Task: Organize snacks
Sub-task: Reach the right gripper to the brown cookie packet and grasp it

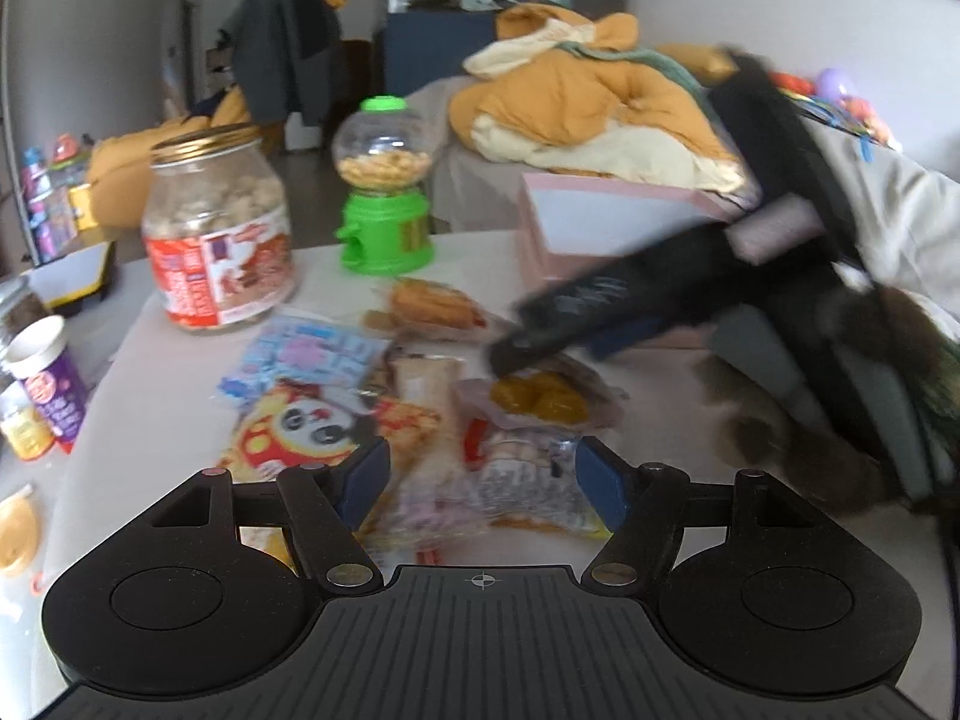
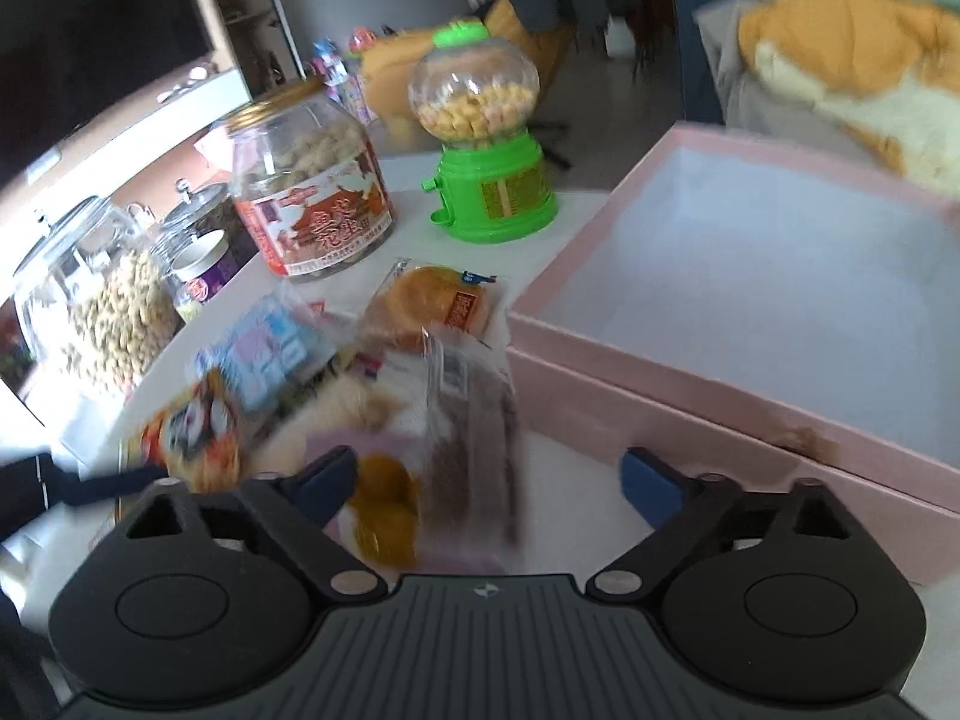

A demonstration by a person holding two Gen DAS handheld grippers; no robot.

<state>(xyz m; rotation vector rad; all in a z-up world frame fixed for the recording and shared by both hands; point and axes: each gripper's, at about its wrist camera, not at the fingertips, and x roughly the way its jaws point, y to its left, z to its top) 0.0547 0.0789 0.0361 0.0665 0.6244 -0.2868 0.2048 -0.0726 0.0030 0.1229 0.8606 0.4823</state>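
Several snack packets lie heaped on the white table. My left gripper stands open over a clear crinkly packet, its pads not touching it. My right gripper is open too, above a packet of yellow sweets and a brown bar packet. In the left wrist view the right gripper comes in blurred from the right, just above the yellow sweets. An open pink box with nothing in it sits to the right of the heap. A round cake packet, a blue packet and a panda packet lie nearby.
Behind the heap stand a gold-lidded biscuit jar and a green candy dispenser. At the left are a glass jar of nuts and a purple can. Orange bedding is piled on a sofa behind the box.
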